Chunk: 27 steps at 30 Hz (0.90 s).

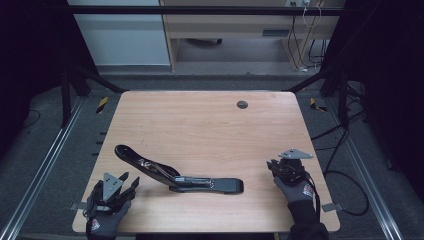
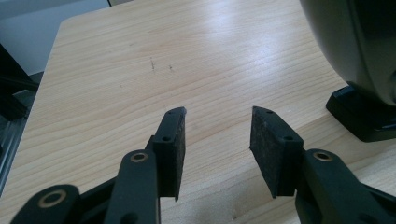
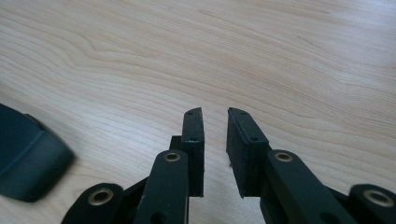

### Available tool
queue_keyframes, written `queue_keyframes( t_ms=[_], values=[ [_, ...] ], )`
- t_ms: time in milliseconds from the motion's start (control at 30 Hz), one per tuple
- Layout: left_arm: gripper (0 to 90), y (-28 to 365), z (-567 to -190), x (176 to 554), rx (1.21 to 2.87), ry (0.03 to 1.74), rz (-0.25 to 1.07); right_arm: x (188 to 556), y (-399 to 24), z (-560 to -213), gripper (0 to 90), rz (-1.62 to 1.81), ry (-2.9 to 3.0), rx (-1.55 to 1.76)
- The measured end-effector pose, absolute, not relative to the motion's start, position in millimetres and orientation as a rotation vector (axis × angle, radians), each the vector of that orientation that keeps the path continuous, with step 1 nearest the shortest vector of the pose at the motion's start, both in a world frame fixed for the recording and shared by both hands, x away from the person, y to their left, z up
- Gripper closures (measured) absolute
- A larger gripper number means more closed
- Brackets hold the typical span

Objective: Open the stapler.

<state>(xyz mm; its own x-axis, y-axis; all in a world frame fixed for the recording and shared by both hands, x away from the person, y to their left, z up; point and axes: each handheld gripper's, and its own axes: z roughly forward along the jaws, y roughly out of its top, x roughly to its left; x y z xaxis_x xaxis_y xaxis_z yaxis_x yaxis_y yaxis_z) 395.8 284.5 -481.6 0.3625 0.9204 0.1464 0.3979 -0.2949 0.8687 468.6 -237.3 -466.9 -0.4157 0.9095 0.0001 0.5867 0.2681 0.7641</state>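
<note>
Pale wood-grain counter stands on a grey floor, with a desk against the back wall and dark frame rails at either side. Near the counter's front edge lies a long black stapler, its arm hinged open so the two halves make a shallow V: one end points toward the left, the other, blunt end toward the right.

Neither gripper touches it, so whatever is to be done with the stapler looks either finished or not yet begun; I cannot tell which.

The left gripper rests low at the front left corner, aimed at the stapler's raised end just beside it, fingers spread with nothing between them. The right gripper, in a gloved hand at the front right, sits apart from the blunt end; its fingers stand slightly apart, empty.
</note>
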Motion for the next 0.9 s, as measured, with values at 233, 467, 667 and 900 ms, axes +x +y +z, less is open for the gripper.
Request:
queue_keyframes(
  t_ms=[233,467,667,900],
  values=[
    [52.9,286.8,-484.6,397.0,1.85,1.174,0.869,485.2,-241.9,-472.7,76.3,0.916,2.118,1.405],
    [52.8,288.8,-485.6,397.4,1.839,1.189,0.86,497.8,-241.6,-478.4,75.9,0.847,2.17,1.408],
    [51.9,289.1,-486.4,397.8,1.84,1.194,0.855,503.5,-238.9,-480.5,75.8,0.818,2.2,1.421],
    [51.6,288.4,-487.8,398.7,1.858,1.189,0.839,507.7,-239.9,-485.6,77.6,0.758,2.236,1.439]
  ],
)
